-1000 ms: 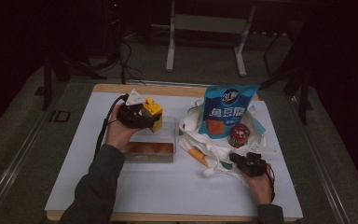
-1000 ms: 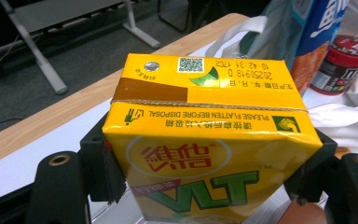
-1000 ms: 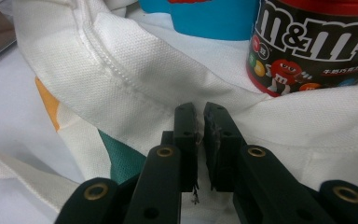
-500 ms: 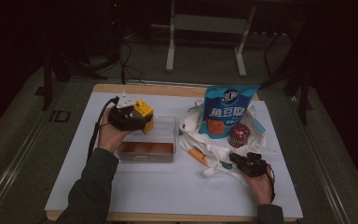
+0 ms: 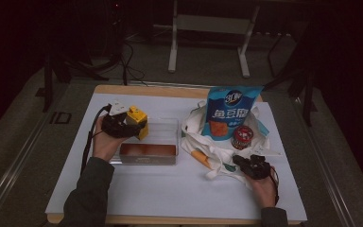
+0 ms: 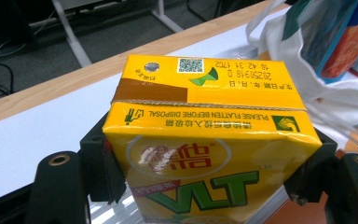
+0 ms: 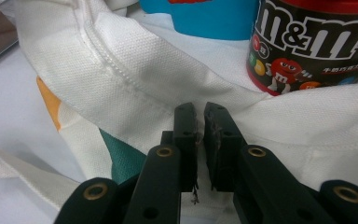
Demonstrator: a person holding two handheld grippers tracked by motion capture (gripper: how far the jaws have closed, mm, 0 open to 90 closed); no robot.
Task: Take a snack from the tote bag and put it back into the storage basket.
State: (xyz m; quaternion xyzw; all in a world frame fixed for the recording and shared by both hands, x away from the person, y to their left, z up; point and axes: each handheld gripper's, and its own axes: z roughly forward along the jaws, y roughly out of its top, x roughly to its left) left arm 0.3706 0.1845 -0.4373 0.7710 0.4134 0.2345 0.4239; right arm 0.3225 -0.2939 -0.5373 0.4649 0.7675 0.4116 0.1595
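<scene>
Gripping a yellow drink carton (image 6: 209, 154), the left tongs (image 5: 123, 125) have their black jaws pressed on its two side faces; left gripper view shows the box wedged between them, printed top facing the camera. In the high view that carton (image 5: 137, 121) sits left of centre, held above the back-left corner of a clear plastic rectangular bin (image 5: 157, 142) with a reddish-brown floor. Can't tell whether the carton touches the bin rim.

Right tongs (image 7: 200, 140) are closed, jaws nearly together, with a fold of white canvas tote bag (image 7: 135, 70) at the tips. A thin edge of cloth looks pinched between them, hard to confirm. In the high view those tongs (image 5: 251, 166) are lower right, at the bag's near edge.

The tote bag (image 5: 203, 142) lies slumped right of centre on the white sheet covering the counter (image 5: 160, 189). It has orange and teal print patches. A blue snack pouch (image 5: 231, 113) stands upright in the bag mouth, upper right of centre. A dark M&M's tub with red lid (image 5: 242, 137) sits just in front of the pouch, on the cloth.

Bin and bag are just beside each other at frame centre.
</scene>
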